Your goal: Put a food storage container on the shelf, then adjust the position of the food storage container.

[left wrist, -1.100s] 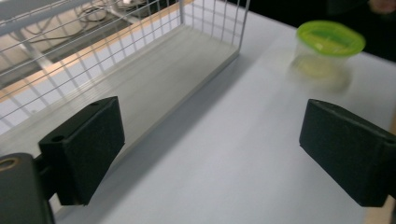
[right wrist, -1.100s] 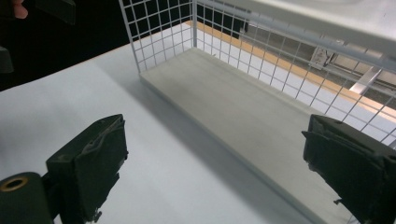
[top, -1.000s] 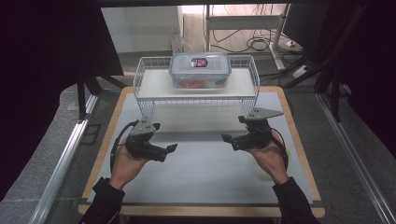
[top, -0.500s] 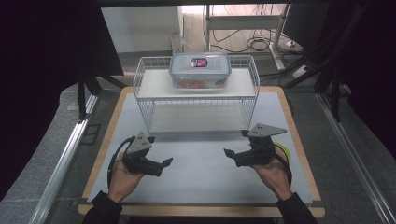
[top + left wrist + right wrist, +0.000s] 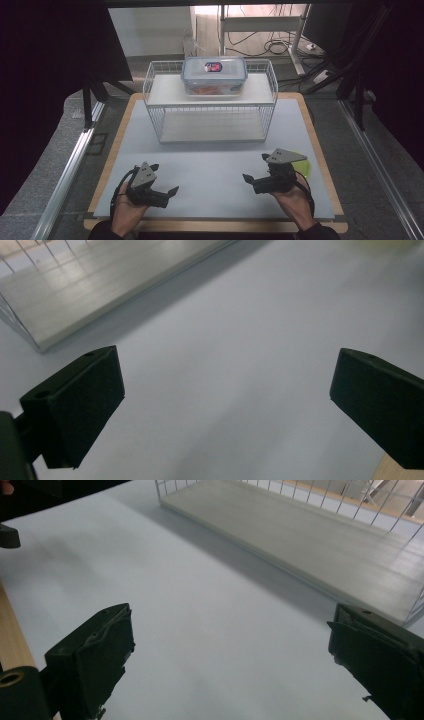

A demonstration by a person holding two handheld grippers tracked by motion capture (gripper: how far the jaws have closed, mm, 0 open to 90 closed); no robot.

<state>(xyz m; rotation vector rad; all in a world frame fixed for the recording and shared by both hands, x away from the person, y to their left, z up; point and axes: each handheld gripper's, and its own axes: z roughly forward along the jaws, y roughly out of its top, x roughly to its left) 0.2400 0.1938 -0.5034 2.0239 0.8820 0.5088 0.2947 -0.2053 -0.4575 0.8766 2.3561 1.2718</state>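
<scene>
Clear box beyond both grippers

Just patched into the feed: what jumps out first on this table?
A clear lidded box with orange contents sits on top of a white wire rack at the table's far middle. Near the front edge, the left gripper and right gripper rest open and empty, with a yellow-green disc beside the right one.

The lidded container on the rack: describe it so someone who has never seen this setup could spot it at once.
Start at the white wire rack standing at the far side of the table's pale mat. On its upper shelf sits a clear plastic container with a blue-edged lid. A small dark label on the lid and orange-red contents showing through its wall mark it out; it is the one item on the rack.
</scene>
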